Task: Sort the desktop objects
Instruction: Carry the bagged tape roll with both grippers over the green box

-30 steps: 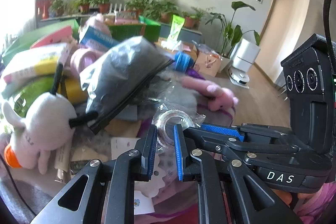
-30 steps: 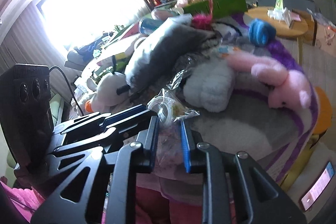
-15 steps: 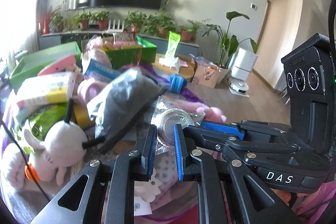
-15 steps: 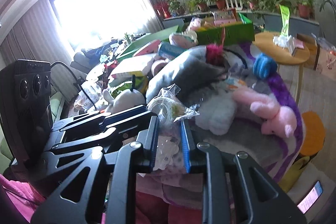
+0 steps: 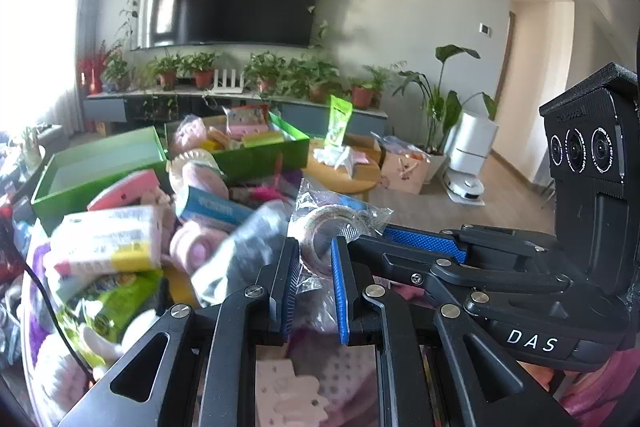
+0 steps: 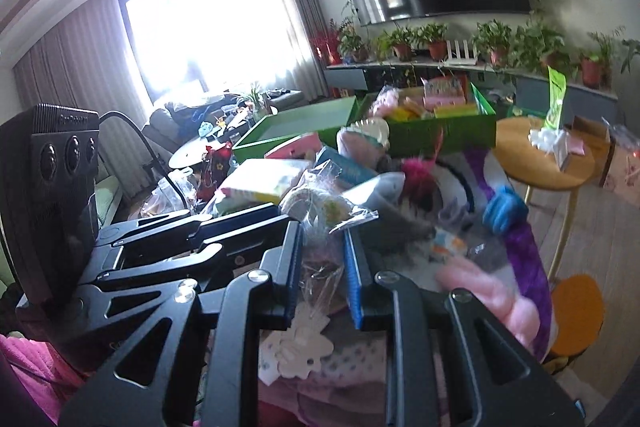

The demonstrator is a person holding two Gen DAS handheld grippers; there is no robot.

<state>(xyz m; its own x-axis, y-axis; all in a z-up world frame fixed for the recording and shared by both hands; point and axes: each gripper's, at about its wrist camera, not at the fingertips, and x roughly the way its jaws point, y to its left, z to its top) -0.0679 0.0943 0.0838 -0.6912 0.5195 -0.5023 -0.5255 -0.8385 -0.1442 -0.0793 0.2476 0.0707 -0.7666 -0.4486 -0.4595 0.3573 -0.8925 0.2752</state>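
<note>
Left gripper (image 5: 314,279): fingers pinch the lower part of a clear plastic bag (image 5: 340,223) holding a roll of tape (image 5: 320,235). The bag stands at frame centre, directly above the fingertips, the roll's open ring facing the camera.

Right gripper (image 6: 322,269): fingers likewise clamp the crinkled plastic of the same bag (image 6: 324,205), which rises from the tips at centre frame. Both grippers hold one item; neither is nearer.

Outward, upper centre-left in the left wrist view: a filled green box (image 5: 256,155) and, further left, an empty green box (image 5: 100,163). Judgement: either is the likely destination, lying ahead of the fingers.

Between bag and boxes lies a blurred heap: a grey pouch (image 5: 240,251), pink plush items, a blue carton (image 5: 216,209). The carry needs to pass over these.
</note>
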